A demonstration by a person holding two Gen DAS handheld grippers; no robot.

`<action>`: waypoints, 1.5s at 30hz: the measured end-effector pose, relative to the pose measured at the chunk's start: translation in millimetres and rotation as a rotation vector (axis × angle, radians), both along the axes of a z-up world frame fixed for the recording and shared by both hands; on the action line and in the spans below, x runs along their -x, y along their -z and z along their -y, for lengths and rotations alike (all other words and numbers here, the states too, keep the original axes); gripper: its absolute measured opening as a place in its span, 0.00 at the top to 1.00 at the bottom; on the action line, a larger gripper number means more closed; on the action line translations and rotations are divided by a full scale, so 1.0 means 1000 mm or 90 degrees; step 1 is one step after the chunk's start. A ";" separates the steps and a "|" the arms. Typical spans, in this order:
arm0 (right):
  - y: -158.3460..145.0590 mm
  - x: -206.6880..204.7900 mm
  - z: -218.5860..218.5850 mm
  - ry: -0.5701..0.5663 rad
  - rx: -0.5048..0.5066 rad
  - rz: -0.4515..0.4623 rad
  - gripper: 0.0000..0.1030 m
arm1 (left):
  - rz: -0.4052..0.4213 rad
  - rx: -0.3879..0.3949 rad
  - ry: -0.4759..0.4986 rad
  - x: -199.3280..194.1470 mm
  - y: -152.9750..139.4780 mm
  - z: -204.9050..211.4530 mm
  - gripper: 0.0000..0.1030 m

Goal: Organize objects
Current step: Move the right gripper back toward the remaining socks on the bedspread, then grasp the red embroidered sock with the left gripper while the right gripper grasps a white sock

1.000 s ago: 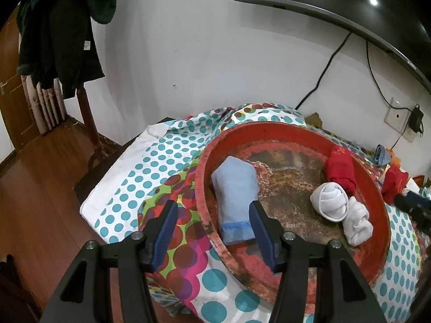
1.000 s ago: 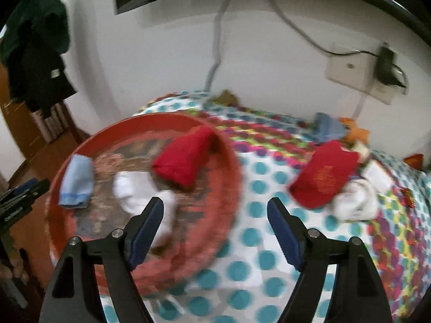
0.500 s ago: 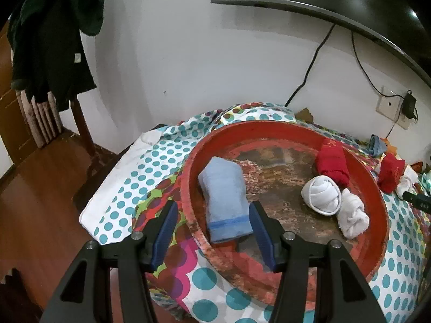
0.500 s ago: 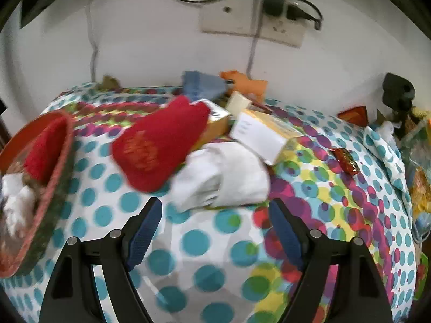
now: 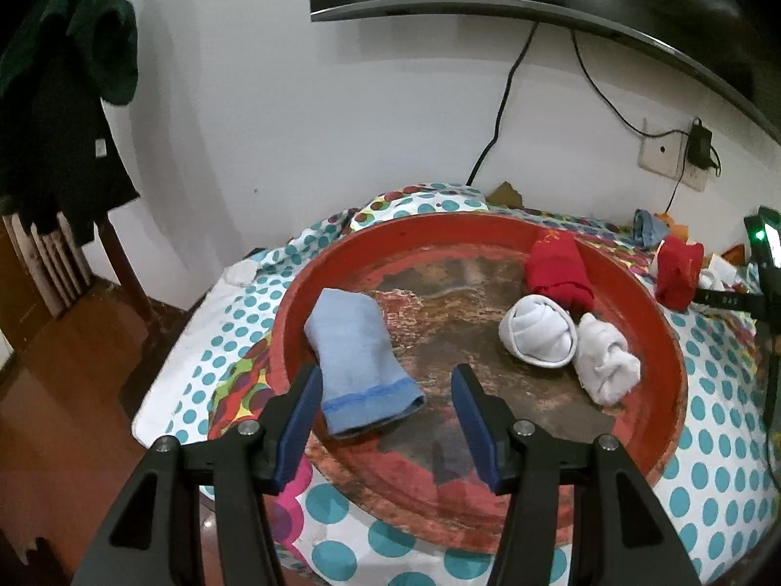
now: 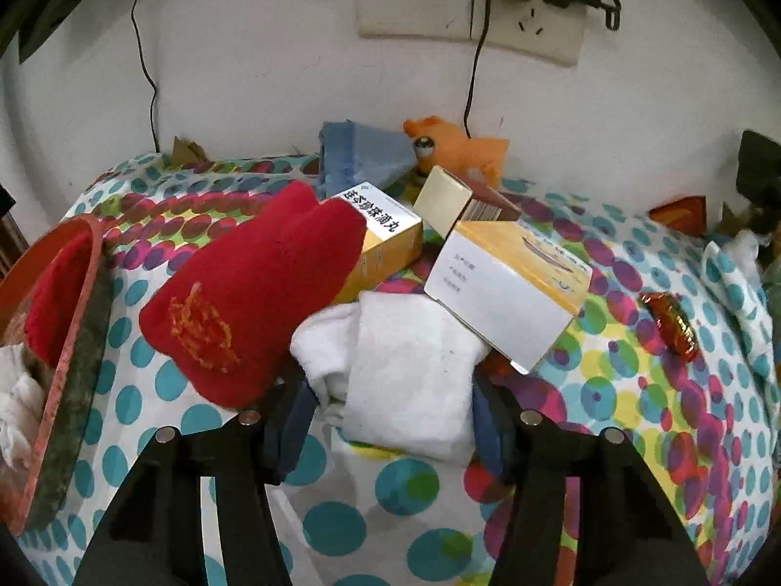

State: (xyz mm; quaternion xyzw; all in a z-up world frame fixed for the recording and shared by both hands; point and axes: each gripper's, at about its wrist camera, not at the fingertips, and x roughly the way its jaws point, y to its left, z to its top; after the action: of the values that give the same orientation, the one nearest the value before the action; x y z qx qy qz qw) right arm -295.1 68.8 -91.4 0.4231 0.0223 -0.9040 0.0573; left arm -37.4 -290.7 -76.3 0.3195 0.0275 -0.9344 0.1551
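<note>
My right tongs [image 6: 390, 420] have just been closing, and the white sock [image 6: 405, 381] lies between them; the blue pads sit right at its two sides and seem to press it, so I count it gripped; it rests on the dotted cloth [image 6: 634, 439], touching the red sock [image 6: 244, 293] on its left and tucked under the corner of a white-and-yellow box [image 6: 507, 293]. Only this view shows the clutter behind: a second yellow box [image 6: 385, 229], a blue cloth [image 6: 361, 151], an orange toy [image 6: 459, 146], a wrapped sweet [image 6: 668, 322], the wall socket [image 6: 468, 0]; the red tray [image 6: 73, 342] shows only as an edge at the left.

My left tongs [image 5: 385, 405] hang released over the tray's [image 5: 659, 415] near rim, nothing between the pads; here the tray's inside is plain: a blue sock [image 5: 356, 351] at the left, a white rolled sock [image 5: 537, 337], another white one [image 5: 605, 356] beside it, a red one [image 5: 556, 268] at the back; a dark coat [image 5: 53, 97] hangs at the left; the white sock I grip is not clear from here.
</note>
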 end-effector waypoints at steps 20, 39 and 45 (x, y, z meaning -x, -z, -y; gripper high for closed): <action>-0.003 -0.064 -0.093 0.008 -0.002 -0.012 0.61 | 0.006 0.038 0.148 0.014 -0.020 -0.099 0.45; 0.001 -0.066 -0.102 0.017 0.009 0.004 0.57 | 0.140 -0.018 0.352 0.168 0.003 -0.266 0.28; 0.002 -0.065 -0.106 0.018 0.026 0.009 0.57 | 0.163 -0.017 0.326 0.213 0.020 -0.275 0.28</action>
State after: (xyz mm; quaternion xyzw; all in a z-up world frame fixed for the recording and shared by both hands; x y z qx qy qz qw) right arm -230.3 174.4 -93.4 0.4281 -0.0024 -0.9021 0.0537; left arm -250.7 -15.5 -95.8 0.4332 -0.0619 -0.8949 -0.0882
